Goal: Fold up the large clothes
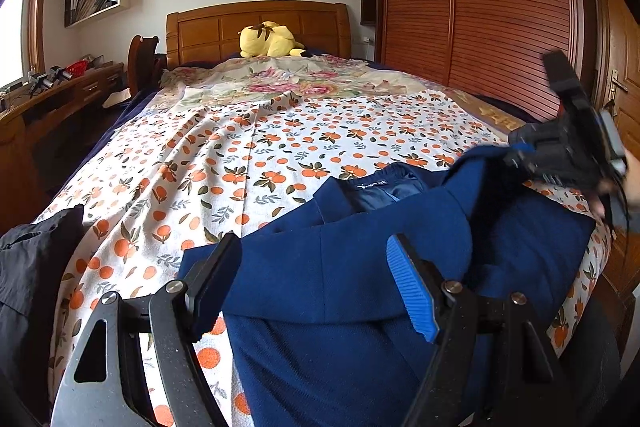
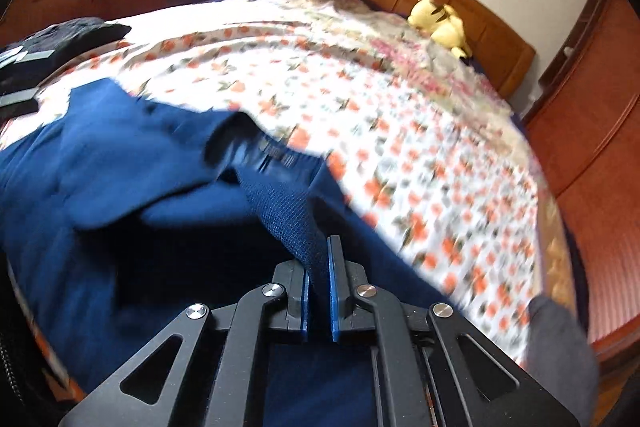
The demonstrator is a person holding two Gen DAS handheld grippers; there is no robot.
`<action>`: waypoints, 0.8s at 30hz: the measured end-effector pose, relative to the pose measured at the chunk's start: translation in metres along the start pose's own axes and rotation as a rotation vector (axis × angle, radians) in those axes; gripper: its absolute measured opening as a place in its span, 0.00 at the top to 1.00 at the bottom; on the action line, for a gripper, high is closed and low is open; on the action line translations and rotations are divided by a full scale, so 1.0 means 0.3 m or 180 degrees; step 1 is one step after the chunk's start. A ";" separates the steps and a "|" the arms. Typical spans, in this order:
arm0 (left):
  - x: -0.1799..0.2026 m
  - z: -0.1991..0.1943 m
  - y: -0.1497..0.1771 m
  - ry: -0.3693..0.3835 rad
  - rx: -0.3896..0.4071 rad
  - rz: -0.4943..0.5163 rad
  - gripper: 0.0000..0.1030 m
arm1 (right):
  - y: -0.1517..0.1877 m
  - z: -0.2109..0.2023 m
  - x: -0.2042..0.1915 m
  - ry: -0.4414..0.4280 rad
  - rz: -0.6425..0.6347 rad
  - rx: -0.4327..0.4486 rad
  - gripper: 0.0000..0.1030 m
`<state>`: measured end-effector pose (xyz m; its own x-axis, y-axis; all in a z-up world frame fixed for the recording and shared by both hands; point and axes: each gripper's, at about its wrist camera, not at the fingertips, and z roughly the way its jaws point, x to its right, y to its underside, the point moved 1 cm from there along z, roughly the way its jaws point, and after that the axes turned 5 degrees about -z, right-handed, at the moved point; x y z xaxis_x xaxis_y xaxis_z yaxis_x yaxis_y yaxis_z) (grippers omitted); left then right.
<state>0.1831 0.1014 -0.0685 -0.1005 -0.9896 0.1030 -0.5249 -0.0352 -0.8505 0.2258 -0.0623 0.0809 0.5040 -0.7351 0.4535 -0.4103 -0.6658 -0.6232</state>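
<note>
A dark blue garment (image 1: 360, 267) lies at the near end of the bed, its collar and label facing up. My left gripper (image 1: 316, 267) is open just above the blue cloth, holding nothing. My right gripper (image 2: 318, 259) is shut on a fold of the blue garment (image 2: 120, 163) and lifts that edge off the bed; the right wrist view is motion-blurred. The right gripper also shows in the left wrist view (image 1: 524, 151) at the right, pinching the raised cloth.
The bed has an orange-print sheet (image 1: 280, 147), a wooden headboard (image 1: 256, 27) and a yellow plush toy (image 1: 268, 41). A black garment (image 1: 32, 259) lies at the bed's left edge. A wooden wardrobe (image 1: 480, 7) stands right, a desk (image 1: 60, 95) left.
</note>
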 end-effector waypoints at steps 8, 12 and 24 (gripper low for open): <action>-0.041 -0.014 0.009 -0.0073 0.0018 -0.0057 0.26 | -0.174 0.177 -0.032 0.0236 -0.0359 -0.0159 0.93; -0.059 -0.007 0.010 -0.0097 0.0006 -0.0079 0.26 | -0.217 0.269 -0.018 0.0275 -0.0249 -0.0260 0.70; -0.081 -0.003 0.008 -0.0099 0.0009 -0.0091 0.26 | -0.217 0.196 0.020 -0.0058 0.0267 0.0191 0.48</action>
<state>0.1836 0.1254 -0.0724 -0.0592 -0.9920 0.1114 -0.5248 -0.0640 -0.8488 0.3004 -0.0159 0.0867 0.4838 -0.7851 0.3868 -0.4055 -0.5927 -0.6959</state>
